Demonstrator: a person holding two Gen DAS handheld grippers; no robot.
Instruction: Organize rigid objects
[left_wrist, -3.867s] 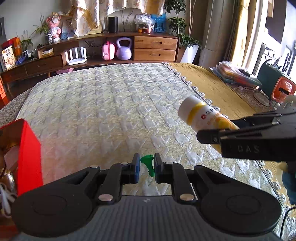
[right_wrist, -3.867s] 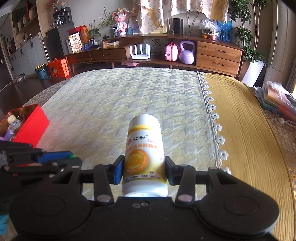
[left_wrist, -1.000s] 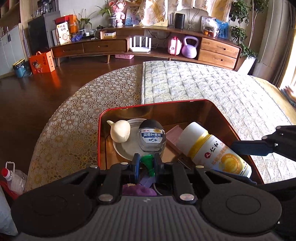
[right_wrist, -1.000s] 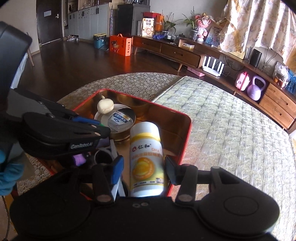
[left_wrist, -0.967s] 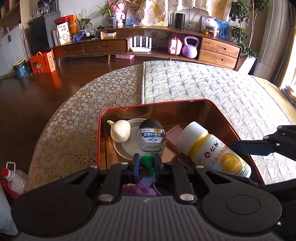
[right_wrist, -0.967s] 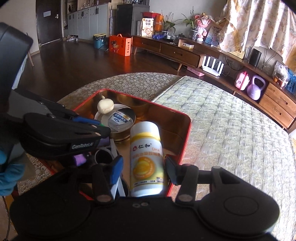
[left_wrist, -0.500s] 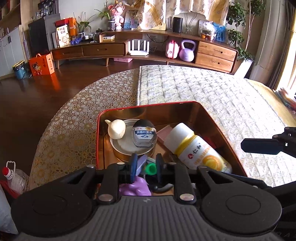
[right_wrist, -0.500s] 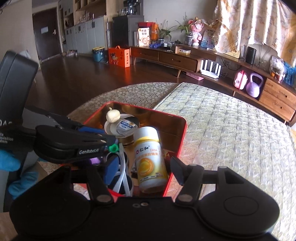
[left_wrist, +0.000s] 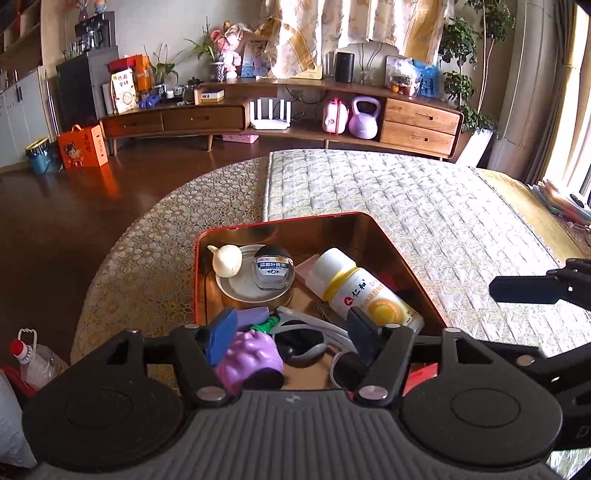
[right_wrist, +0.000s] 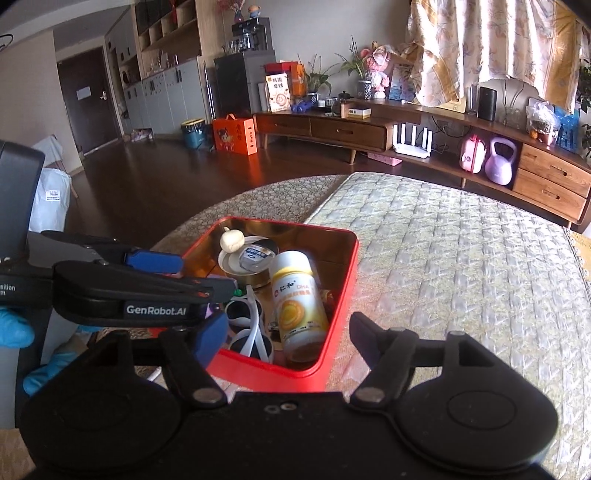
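Note:
A red tin box (left_wrist: 280, 221) (right_wrist: 340, 280) with a gold inside sits on the quilted bed. In it lie a white and yellow pill bottle (left_wrist: 364, 291) (right_wrist: 299, 299), a small green piece (left_wrist: 264, 325), a purple toy (left_wrist: 251, 360), a garlic bulb (left_wrist: 225, 258) on a round lid, a dark-capped jar (left_wrist: 273, 267) and white sunglasses (right_wrist: 245, 325). My left gripper (left_wrist: 291, 332) is open and empty above the box's near end. My right gripper (right_wrist: 284, 330) is open and empty, just behind the bottle. Its fingers (left_wrist: 524, 290) show at the right of the left wrist view.
The bed (right_wrist: 461, 258) has a quilted cover, with a lace cover (left_wrist: 147, 258) at its left end. A plastic bottle (left_wrist: 31, 360) stands on the floor at left. A long wooden cabinet (left_wrist: 280, 118) runs along the far wall.
Both grippers opened. The pill bottle and the green piece now lie loose in the red box. Both grippers have drawn back and up from the box.

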